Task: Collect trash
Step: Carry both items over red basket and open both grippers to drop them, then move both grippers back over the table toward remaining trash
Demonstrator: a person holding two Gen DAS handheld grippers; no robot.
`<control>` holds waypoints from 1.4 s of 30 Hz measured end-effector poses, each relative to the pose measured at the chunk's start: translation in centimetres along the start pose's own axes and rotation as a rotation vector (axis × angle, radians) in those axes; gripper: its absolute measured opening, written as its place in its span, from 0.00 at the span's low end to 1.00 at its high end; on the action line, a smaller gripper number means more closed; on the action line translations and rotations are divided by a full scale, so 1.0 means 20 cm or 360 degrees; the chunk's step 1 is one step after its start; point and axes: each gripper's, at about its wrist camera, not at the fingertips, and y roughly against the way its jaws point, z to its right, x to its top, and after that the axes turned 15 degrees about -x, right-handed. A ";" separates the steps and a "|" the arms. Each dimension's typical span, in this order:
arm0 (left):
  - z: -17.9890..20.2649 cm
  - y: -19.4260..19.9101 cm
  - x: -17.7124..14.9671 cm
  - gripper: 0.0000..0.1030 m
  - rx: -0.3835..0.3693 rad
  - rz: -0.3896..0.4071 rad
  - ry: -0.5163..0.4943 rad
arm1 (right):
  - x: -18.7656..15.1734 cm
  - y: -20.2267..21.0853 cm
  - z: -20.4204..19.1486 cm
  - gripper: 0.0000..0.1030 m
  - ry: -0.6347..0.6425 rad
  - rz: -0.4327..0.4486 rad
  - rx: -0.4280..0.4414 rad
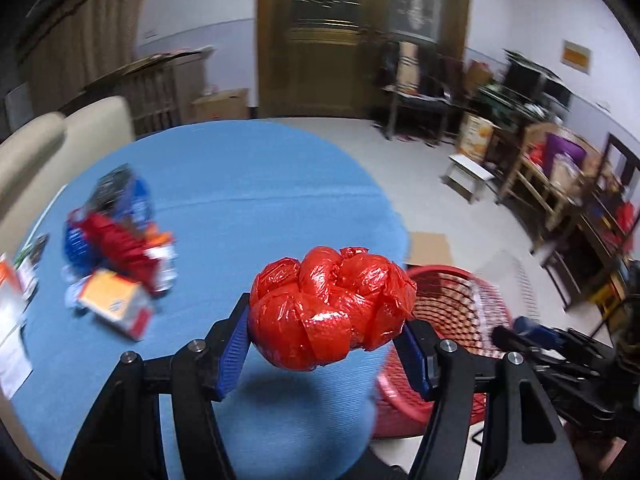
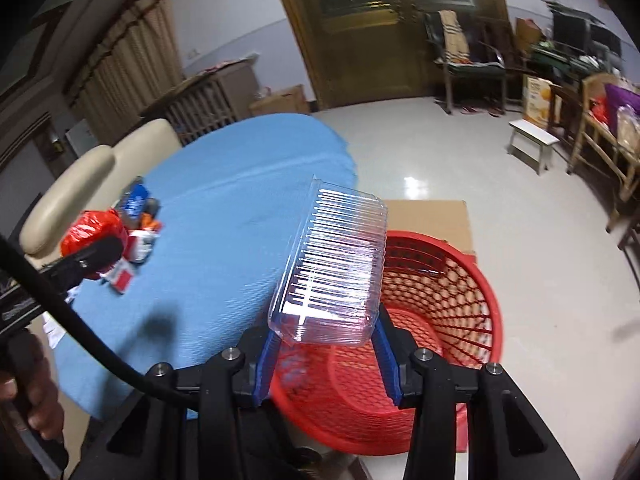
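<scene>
My left gripper (image 1: pixel 326 334) is shut on a crumpled red plastic bag (image 1: pixel 330 310) and holds it above the right edge of the blue round table (image 1: pixel 248 184). The bag also shows in the right wrist view (image 2: pixel 92 232). My right gripper (image 2: pixel 324 344) is shut on a clear ribbed plastic tray (image 2: pixel 336 264), tilted up over the near rim of the red mesh basket (image 2: pixel 432 308). The basket stands on the floor beside the table, and shows in the left wrist view (image 1: pixel 452 312). A pile of wrappers and small boxes (image 1: pixel 116 256) lies on the table's left side.
Flat cardboard (image 2: pixel 432 216) lies under the basket. A beige sofa (image 2: pixel 92 176) sits behind the table. A white stool (image 2: pixel 532 140), chairs and cluttered shelves (image 1: pixel 560 184) line the right wall. Papers (image 1: pixel 12 320) lie at the table's left edge.
</scene>
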 end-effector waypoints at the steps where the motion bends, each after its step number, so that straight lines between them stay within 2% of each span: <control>1: 0.03 -0.02 0.00 0.65 -0.0018 -0.0015 -0.0016 | -0.01 -0.02 0.01 0.47 -0.0002 -0.0011 -0.0011; 5: 0.12 -0.14 0.02 0.65 -0.0067 -0.0081 -0.0073 | -0.03 -0.12 0.10 0.48 -0.0028 -0.0109 -0.0028; 7: 0.16 -0.21 0.02 0.65 -0.0082 -0.0123 -0.0086 | -0.04 -0.18 0.12 0.59 -0.0020 -0.0163 -0.0020; 9: 0.18 -0.26 0.02 0.65 -0.0085 -0.0156 -0.0105 | -0.04 -0.21 0.17 0.62 -0.0047 -0.0182 -0.0013; 19: 0.39 -0.51 0.01 0.65 -0.0195 -0.0329 -0.0229 | 0.02 -0.15 0.51 0.62 -0.0342 -0.0083 -0.0068; 22: 0.46 -0.59 -0.01 0.69 -0.0210 -0.0389 -0.0293 | 0.04 -0.11 0.62 0.62 -0.0410 -0.0049 -0.0105; 26: 0.50 -0.69 -0.04 0.74 -0.0139 -0.0503 -0.0363 | 0.07 -0.07 0.70 0.62 -0.0472 -0.0037 -0.0137; 29: 0.48 -0.72 -0.06 0.75 -0.0124 -0.0557 -0.0330 | 0.08 -0.05 0.72 0.62 -0.0476 -0.0032 -0.0154; 33: 0.41 -0.67 -0.04 0.75 -0.0183 -0.0528 -0.0215 | 0.10 -0.03 0.69 0.62 -0.0453 -0.0026 -0.0154; 42: 0.21 -0.34 0.01 0.75 -0.0228 -0.0233 -0.0062 | 0.14 0.08 0.49 0.62 -0.0327 0.0063 -0.0106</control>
